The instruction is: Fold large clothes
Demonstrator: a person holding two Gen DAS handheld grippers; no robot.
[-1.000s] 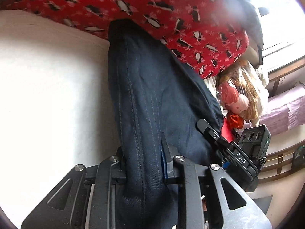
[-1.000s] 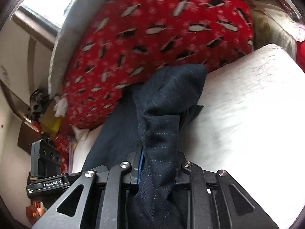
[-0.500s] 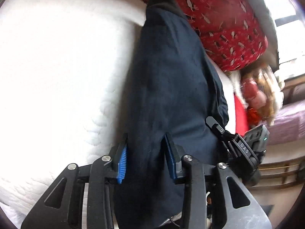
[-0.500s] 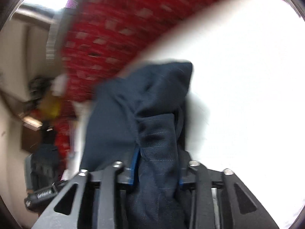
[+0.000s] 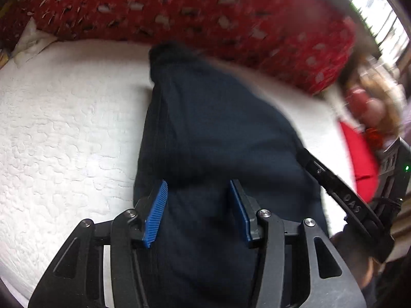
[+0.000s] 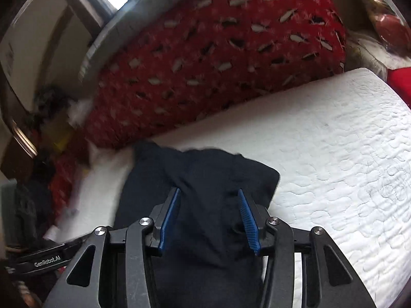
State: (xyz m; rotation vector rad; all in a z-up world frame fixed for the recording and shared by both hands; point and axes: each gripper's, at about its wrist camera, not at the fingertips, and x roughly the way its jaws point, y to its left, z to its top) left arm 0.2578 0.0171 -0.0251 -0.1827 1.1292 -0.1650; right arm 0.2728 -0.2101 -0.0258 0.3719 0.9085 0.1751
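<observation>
**Dark garment on the mattress, both grippers spread around it**

The navy garment lies bunched in a long heap on the white quilted mattress, its far end reaching almost to the red patterned pillow at the mattress's back edge. The left gripper stands with its blue pads wide apart, cloth lying between them without being pinched. The right gripper is likewise spread, its pads straddling the garment's near end and clamping nothing; the other gripper's body shows just beside the garment in each view.

The cloth looks like a heavy woven fabric, possibly denim or suiting, though motion blur hides the weave. It should handle as soft and limp but weighty: it will sag and drag on the mattress, and layers may slide over each other. The best holds are probably a seamed edge or corner at each side of the near end, taken through all layers, so the fold lifts evenly.
</observation>
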